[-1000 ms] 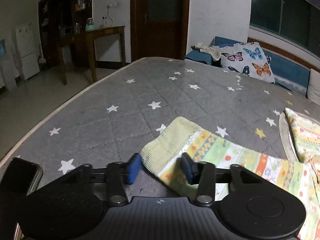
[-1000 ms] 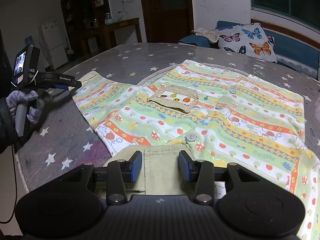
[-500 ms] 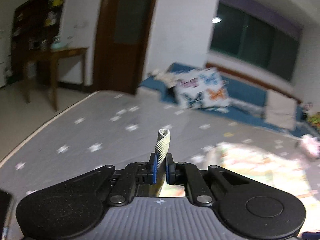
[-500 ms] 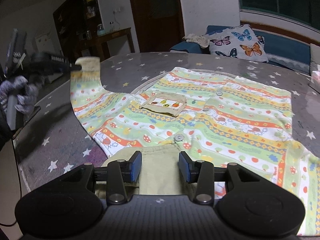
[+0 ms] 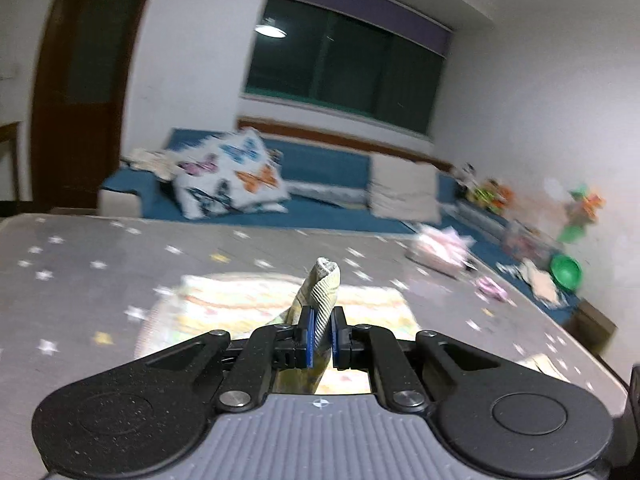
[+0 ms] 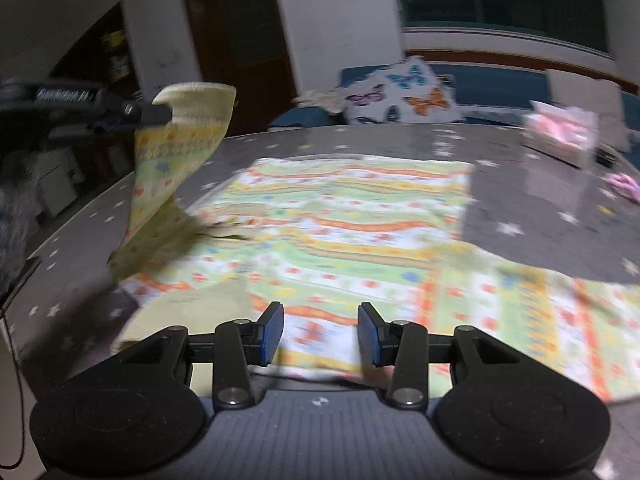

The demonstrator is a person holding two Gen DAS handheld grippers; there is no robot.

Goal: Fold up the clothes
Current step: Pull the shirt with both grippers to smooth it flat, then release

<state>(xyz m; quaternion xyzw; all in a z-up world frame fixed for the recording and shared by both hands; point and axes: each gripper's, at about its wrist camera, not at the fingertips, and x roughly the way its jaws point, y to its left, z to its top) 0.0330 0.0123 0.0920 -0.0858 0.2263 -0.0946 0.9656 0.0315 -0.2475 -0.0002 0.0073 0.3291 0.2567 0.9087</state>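
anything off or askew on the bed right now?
Nothing damaged or spilled. The garment lies mostly flat; its sleeve cuff is lifted off the mattress, pinched in the left tool. The right tool is open over the near edge.

Background was pretty busy: a butterfly-print pillow (image 5: 232, 178) sat on the blue sofa (image 5: 320, 168) under a dark window (image 5: 344, 76), with a plain cream cushion (image 5: 404, 186) further along. A green bowl (image 5: 566, 274) and some blurry toys (image 5: 582, 210) were off right, brown door (image 6: 240, 40) at the back.
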